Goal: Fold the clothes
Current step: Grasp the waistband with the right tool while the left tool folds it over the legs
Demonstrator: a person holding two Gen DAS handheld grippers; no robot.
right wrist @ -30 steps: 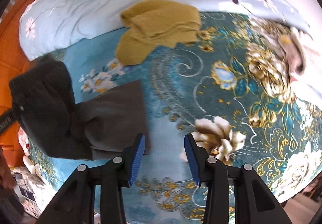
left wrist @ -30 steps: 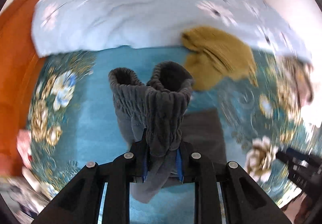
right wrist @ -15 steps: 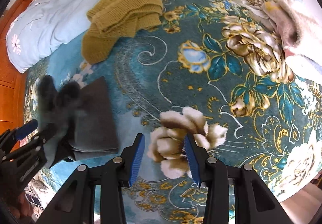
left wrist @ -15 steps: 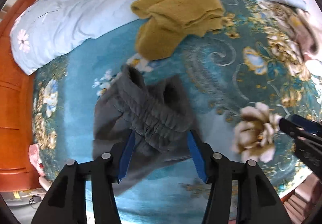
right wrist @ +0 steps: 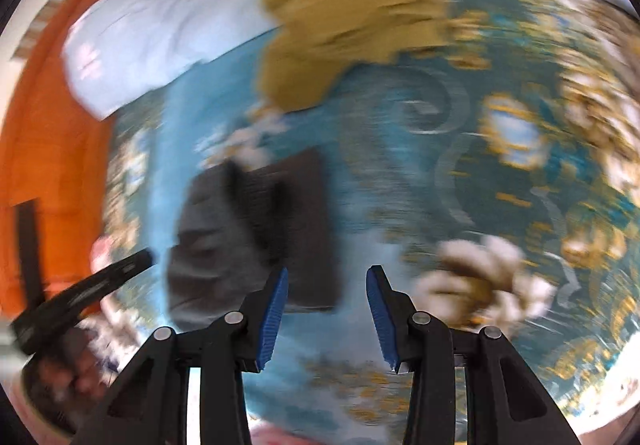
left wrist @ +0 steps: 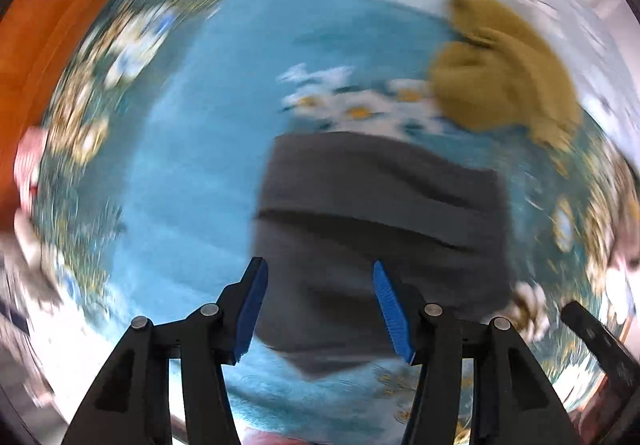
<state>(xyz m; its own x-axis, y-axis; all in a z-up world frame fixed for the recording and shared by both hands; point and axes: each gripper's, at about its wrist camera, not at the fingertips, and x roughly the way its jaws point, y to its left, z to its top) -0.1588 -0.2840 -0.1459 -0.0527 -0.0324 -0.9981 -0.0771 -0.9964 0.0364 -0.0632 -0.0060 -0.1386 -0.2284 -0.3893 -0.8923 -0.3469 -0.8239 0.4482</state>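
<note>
a home bedroom: floral bedspread [right wrist: 460, 165], pale quilt [right wrist: 168, 25], orange wooden furniture [right wrist: 44, 149].

teal floral bedspread [left wrist: 192, 165], orange wooden headboard [right wrist: 44, 133]

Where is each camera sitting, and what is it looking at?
Left wrist: sits on the left gripper, looking over its open blue jaws at the grey garment on the bed.
Right wrist: sits on the right gripper, jaws open, facing the bedspread; a hand shows lower left.
Both share the grey garment and the mustard sweater.
</note>
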